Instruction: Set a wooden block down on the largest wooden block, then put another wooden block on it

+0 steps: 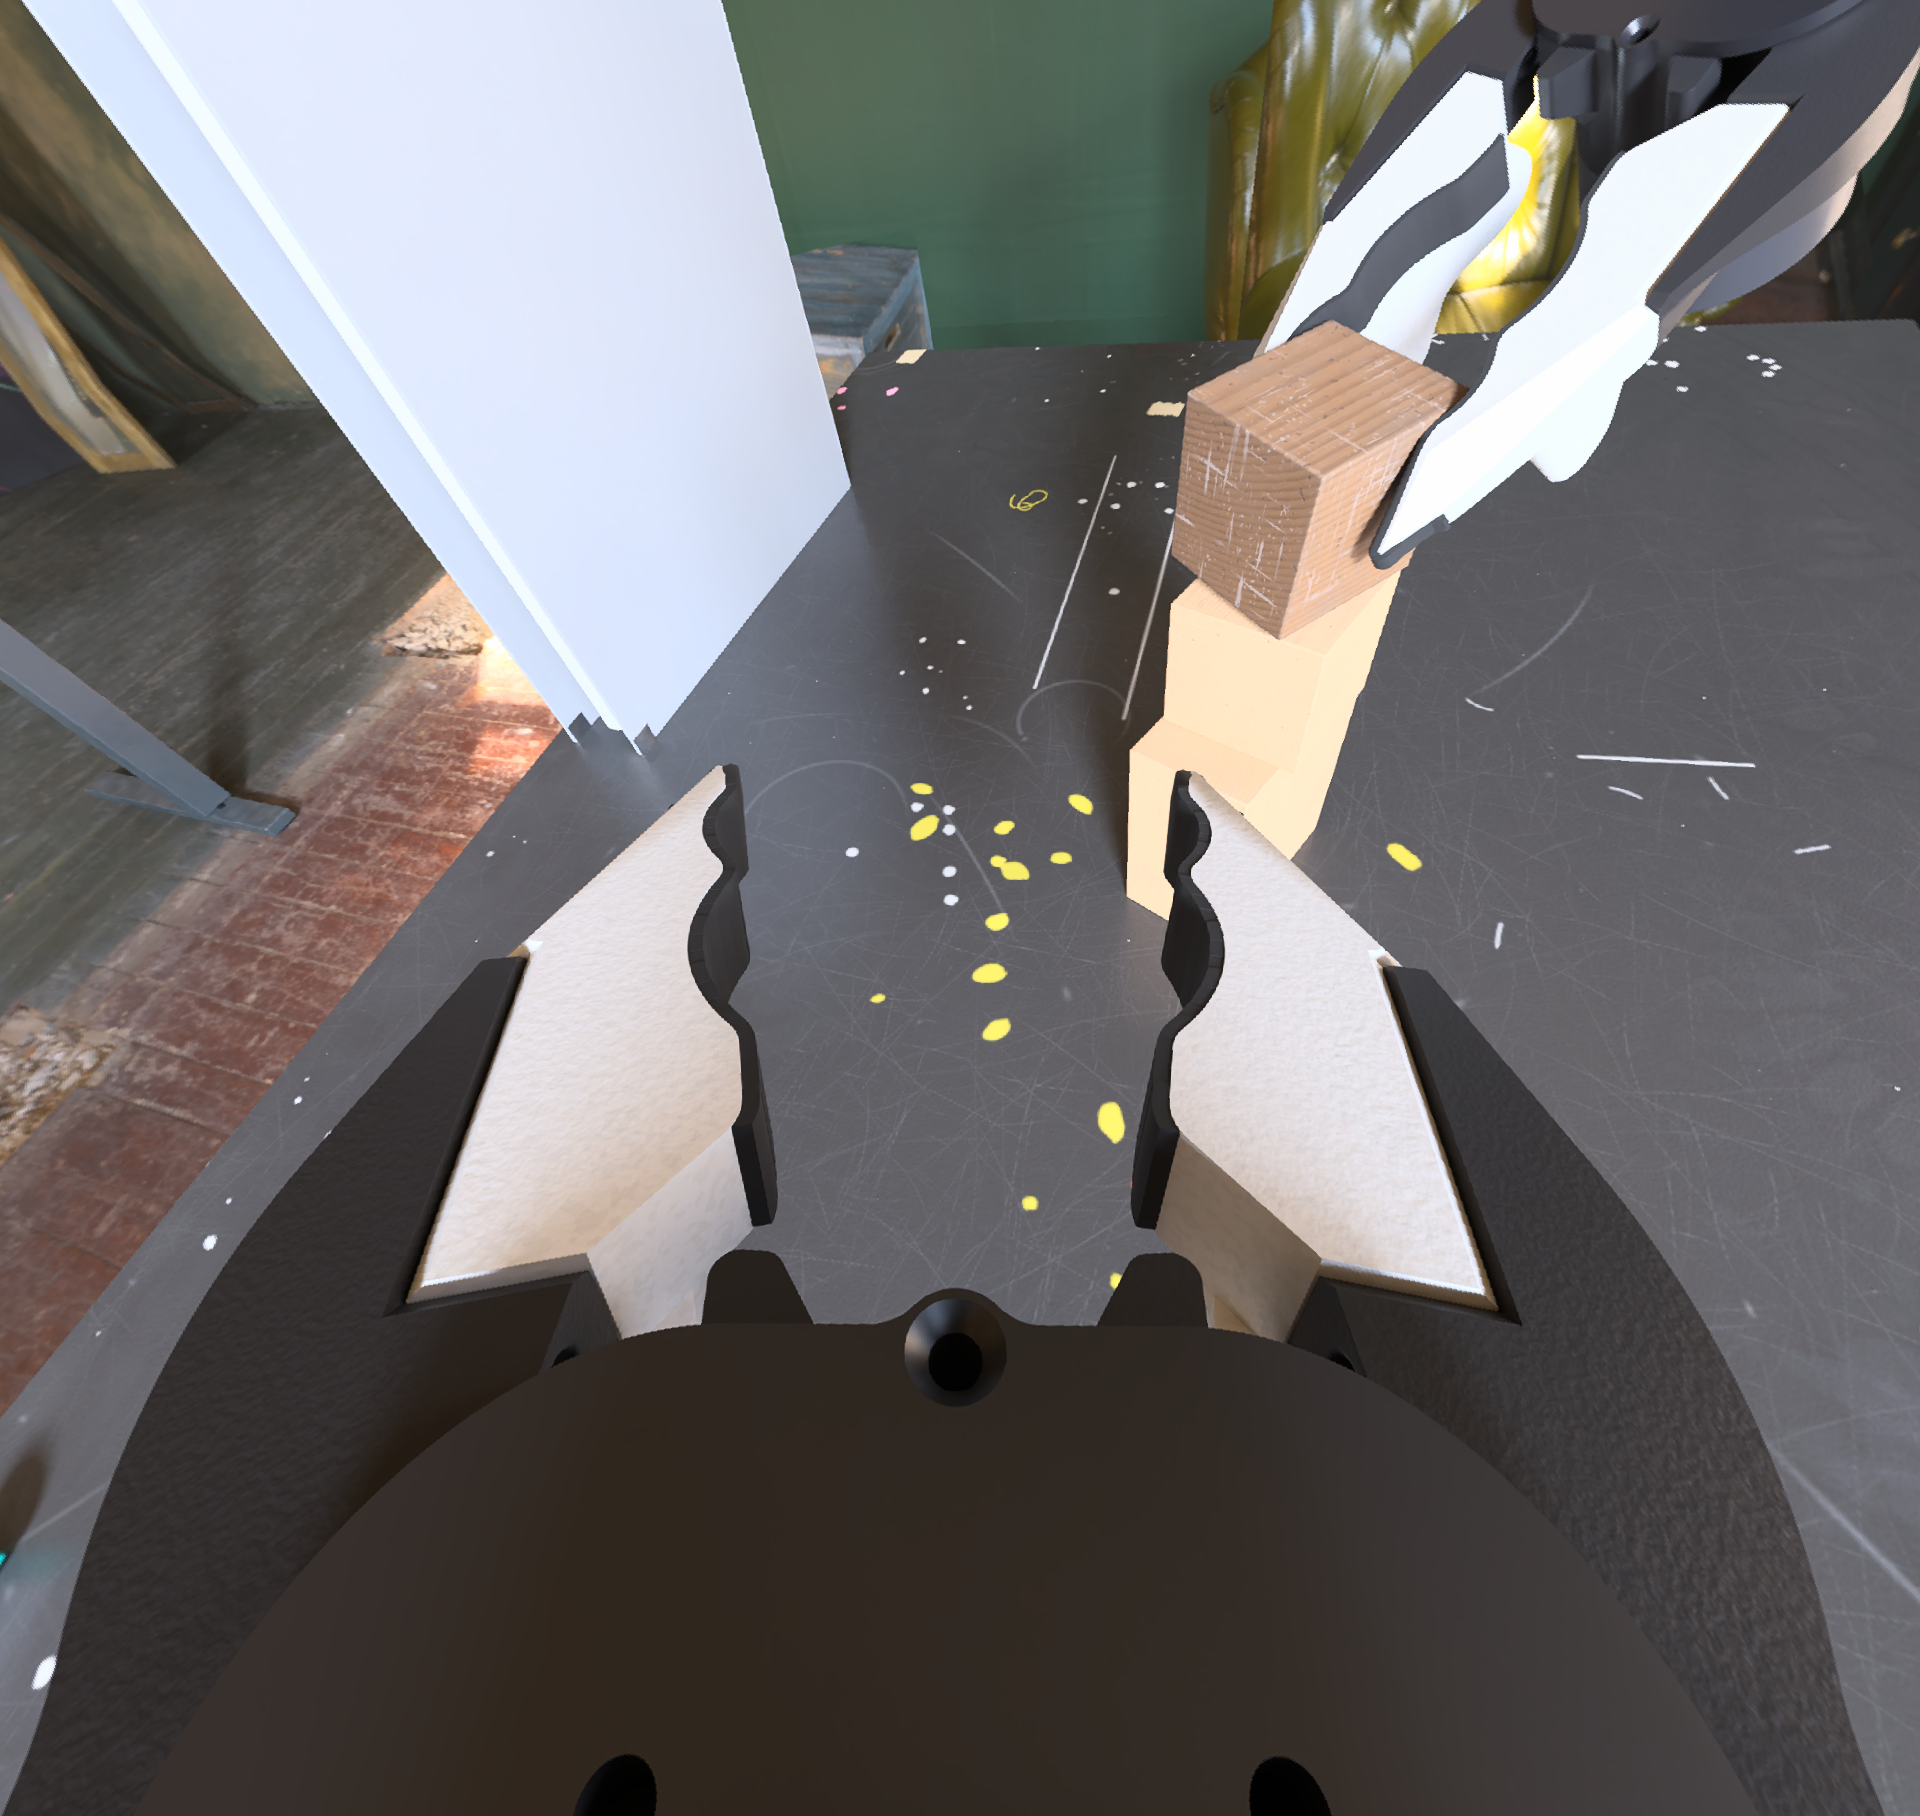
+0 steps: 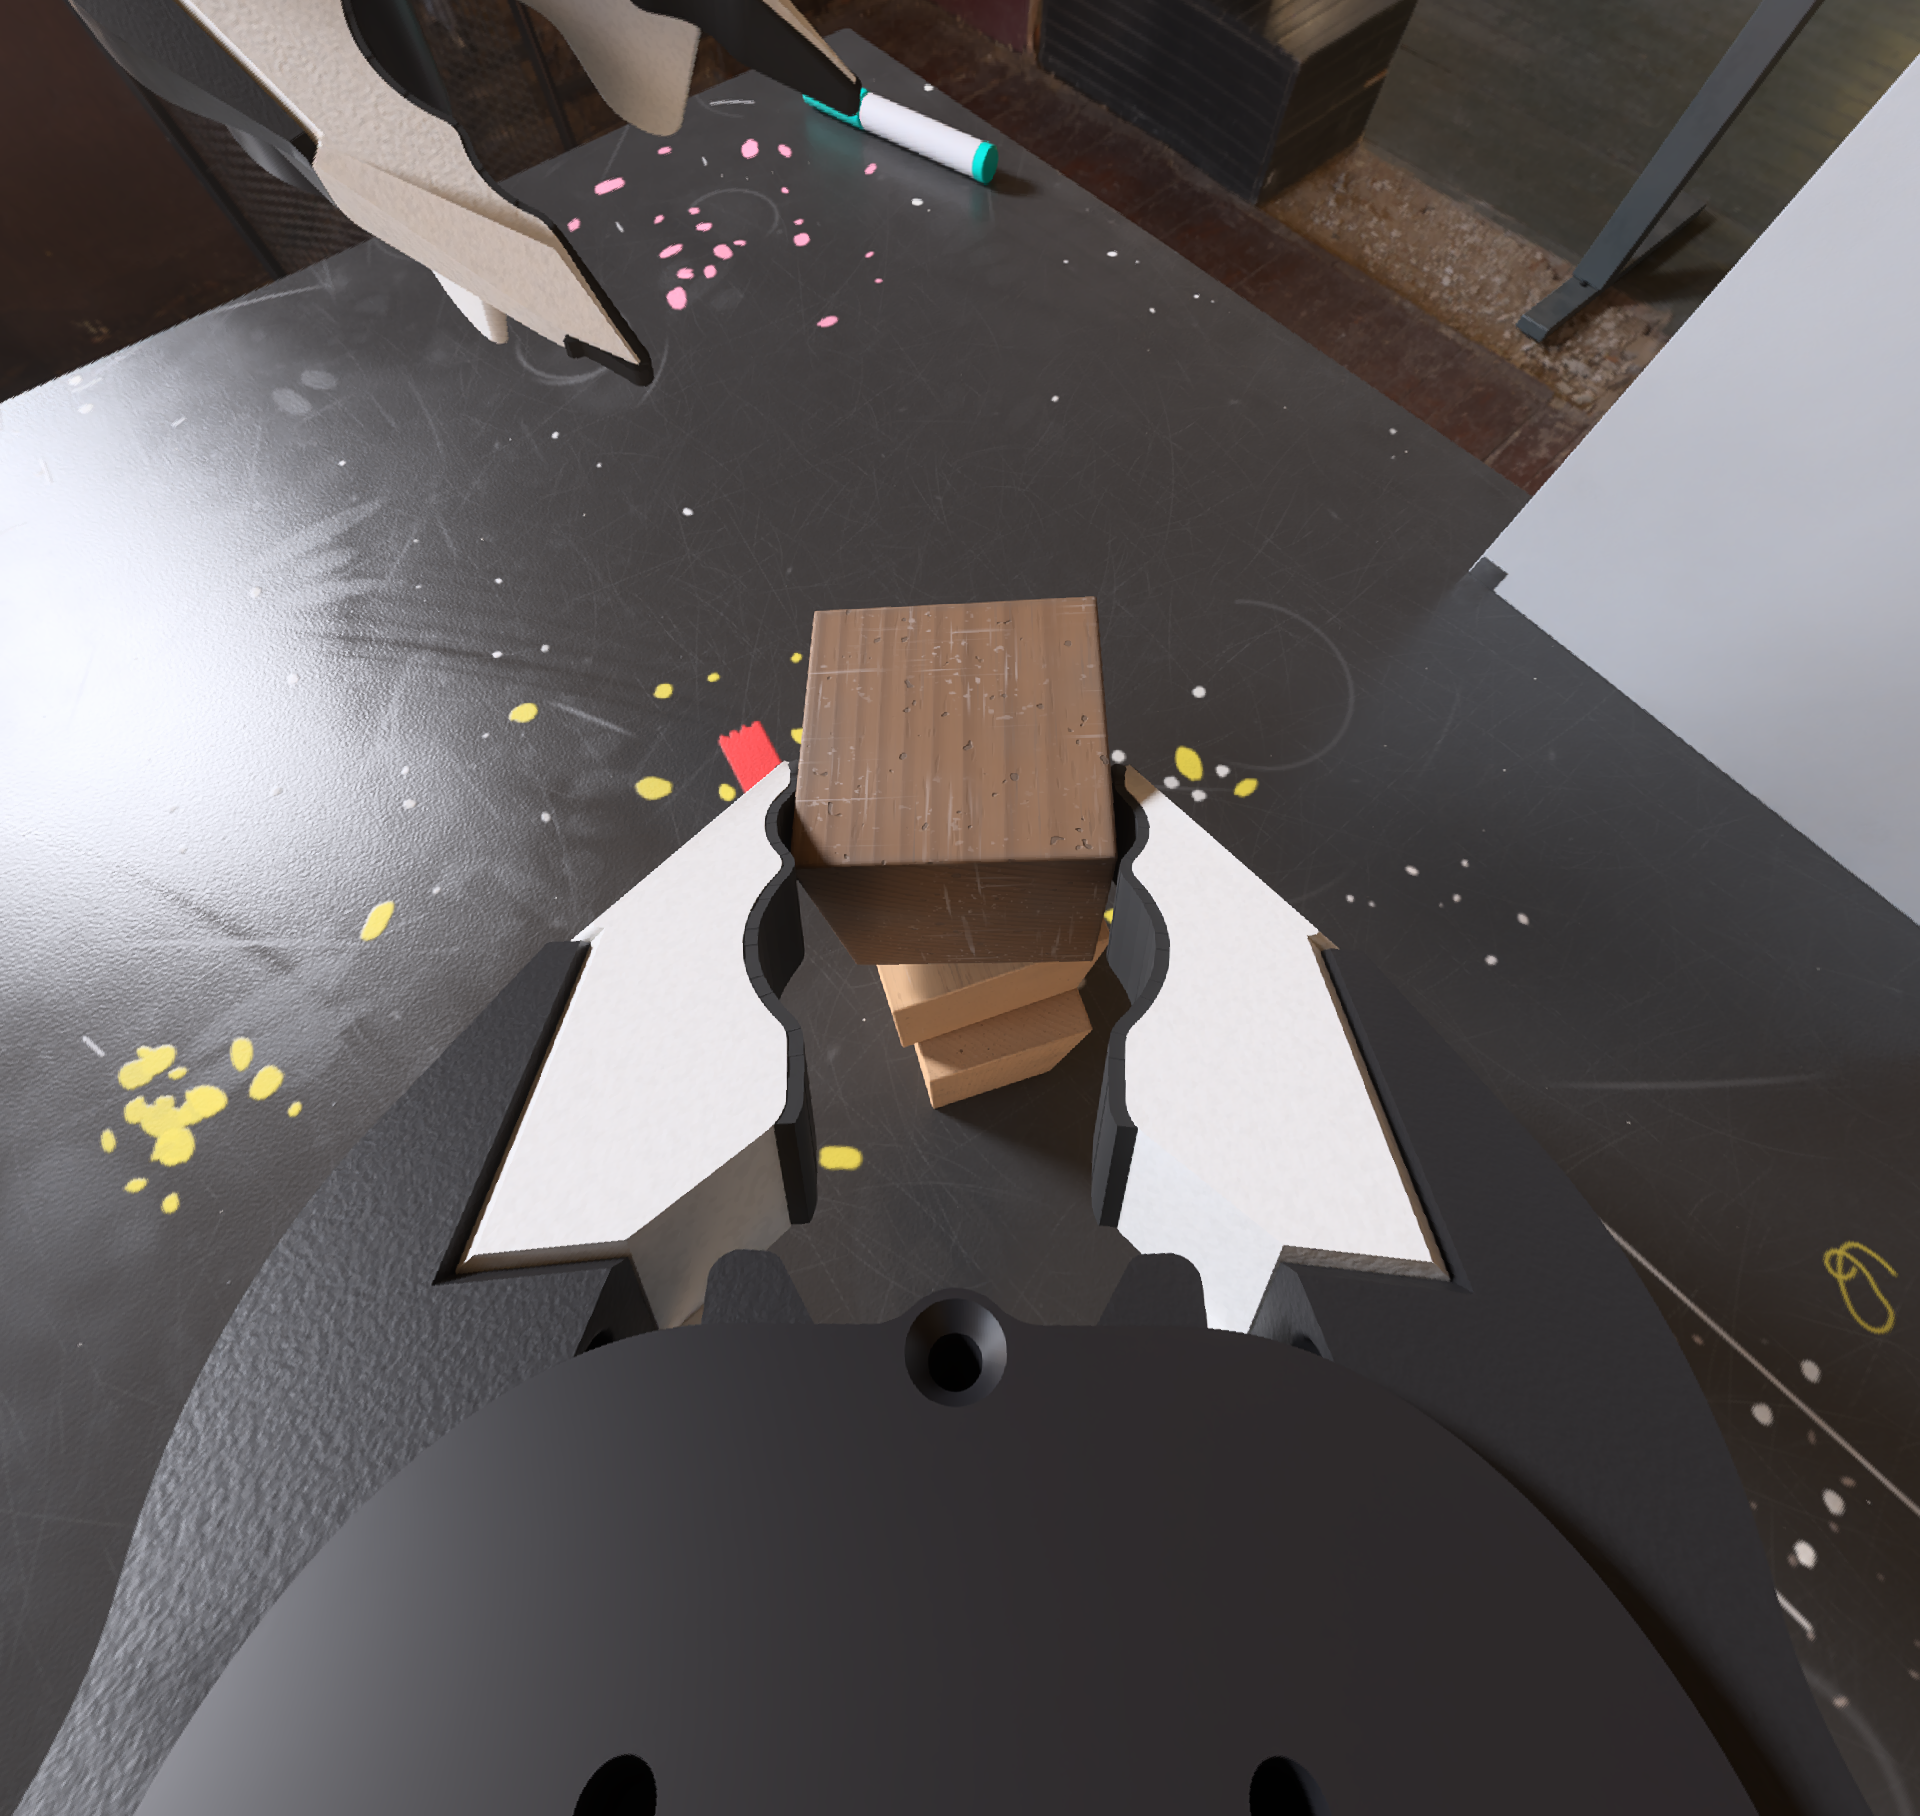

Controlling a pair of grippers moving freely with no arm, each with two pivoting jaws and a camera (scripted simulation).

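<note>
Final stacking step: our right hand-held gripper (image 2: pixel 954 831) pinches the brown block (image 2: pixel 951 727) atop two pale blocks (image 1: pixel 1247 686). Next, we judge, release gently. Left hand-held gripper (image 1: pixel 954 831), at 7 o'clock of the stack, spread and empty.

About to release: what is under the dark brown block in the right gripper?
Two pale wooden blocks, stacked and twisted against each other, stand under the dark brown block. The right gripper clamps it. Contact between them is hidden.

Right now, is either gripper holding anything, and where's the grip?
Right gripper holds the brown block by two opposite side faces, at the pale stack. Left gripper is open, empty.
</note>
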